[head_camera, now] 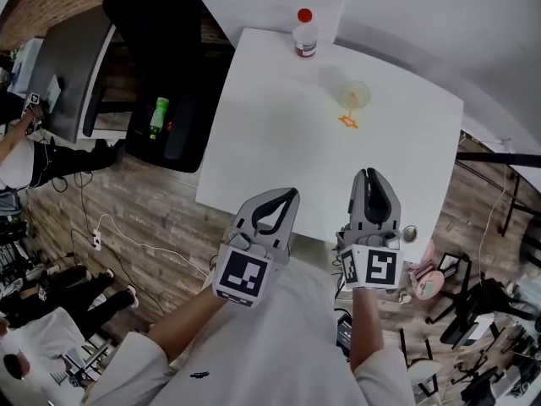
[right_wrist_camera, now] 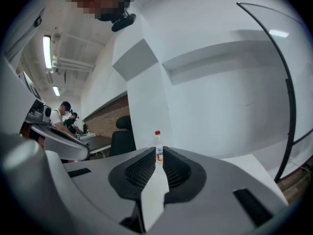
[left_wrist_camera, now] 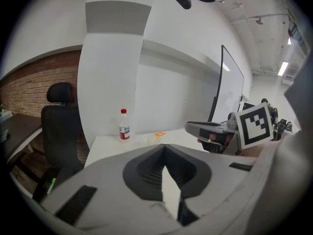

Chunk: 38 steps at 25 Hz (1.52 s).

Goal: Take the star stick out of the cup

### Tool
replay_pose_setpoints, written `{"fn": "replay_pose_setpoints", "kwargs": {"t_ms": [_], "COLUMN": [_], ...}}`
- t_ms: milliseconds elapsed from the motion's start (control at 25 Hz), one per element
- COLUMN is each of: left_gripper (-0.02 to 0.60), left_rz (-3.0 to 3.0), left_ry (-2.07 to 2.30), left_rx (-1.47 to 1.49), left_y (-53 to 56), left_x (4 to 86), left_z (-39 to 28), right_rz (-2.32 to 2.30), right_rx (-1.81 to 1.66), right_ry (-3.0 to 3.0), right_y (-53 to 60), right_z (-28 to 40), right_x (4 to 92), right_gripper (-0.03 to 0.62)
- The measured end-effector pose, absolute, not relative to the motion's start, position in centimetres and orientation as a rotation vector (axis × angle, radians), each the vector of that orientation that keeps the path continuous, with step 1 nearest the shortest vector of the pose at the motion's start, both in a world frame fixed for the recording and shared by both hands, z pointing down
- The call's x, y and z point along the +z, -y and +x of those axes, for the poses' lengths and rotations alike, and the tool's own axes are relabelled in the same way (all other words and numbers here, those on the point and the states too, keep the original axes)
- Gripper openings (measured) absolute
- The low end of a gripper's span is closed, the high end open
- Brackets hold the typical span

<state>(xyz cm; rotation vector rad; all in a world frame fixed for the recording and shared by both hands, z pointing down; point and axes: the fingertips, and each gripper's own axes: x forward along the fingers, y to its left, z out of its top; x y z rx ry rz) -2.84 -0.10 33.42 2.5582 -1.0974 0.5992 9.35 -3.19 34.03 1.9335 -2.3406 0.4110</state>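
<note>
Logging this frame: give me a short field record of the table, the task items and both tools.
surface: white table
container: clear cup, toward the table's far side
target: star stick, orange star at the cup's near side; in or out of the cup cannot be told
other: bottle, red cap, upright at the far edge
left: left tool, jaws together, empty, at the near edge
right: right tool, jaws a narrow gap apart, empty, well short of the cup
status: stick not yet gripped

Bright even light, fisheye-warped dark edges
</note>
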Motion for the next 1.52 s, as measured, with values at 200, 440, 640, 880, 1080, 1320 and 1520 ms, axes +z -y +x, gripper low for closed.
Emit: {"fn": "replay_pose_setpoints", "kwargs": {"t_ms": [200, 440, 640, 880, 1080, 1320, 1520], "left_gripper": [0.014, 0.014, 0.014, 0.014, 0.014, 0.014, 0.014], "left_rz": [2.476, 2.448, 2.434, 2.418, 2.399, 2.364, 2.352], "left_ry": [1.103, 1.105, 1.103, 1.095, 1.088, 1.071, 1.066], "left_rx": [0.621, 0.608, 0.607, 0.613, 0.650, 0.689, 0.696], "left_y": [0.5, 1.8, 2.0, 2.0, 1.7, 0.9, 0.4], "left_x": [34.6, 36.0, 36.5, 37.8, 39.0, 40.7, 41.3], "left_z": [-3.9, -4.6, -4.9, -4.8, -4.9, -4.8, -4.7], "right_rz": [1.917, 1.901, 1.913, 1.941, 1.927, 1.908, 1.909], "right_rx": [0.445, 0.489, 0.546, 0.635, 0.717, 0.768, 0.780], "right_ry": [2.352, 2.358, 2.361, 2.374, 2.423, 2.477, 2.496], "right_y": [4.7, 6.8, 7.7, 9.0, 9.9, 10.9, 11.8], "right_z": [8.2, 7.7, 7.7, 8.3, 8.3, 7.9, 8.0], "right_x": [35.6, 37.1, 38.3, 40.4, 41.6, 42.5, 42.6], "right_gripper": [0.061, 0.100, 0.152, 0.193, 0.215, 0.239, 0.249]}}
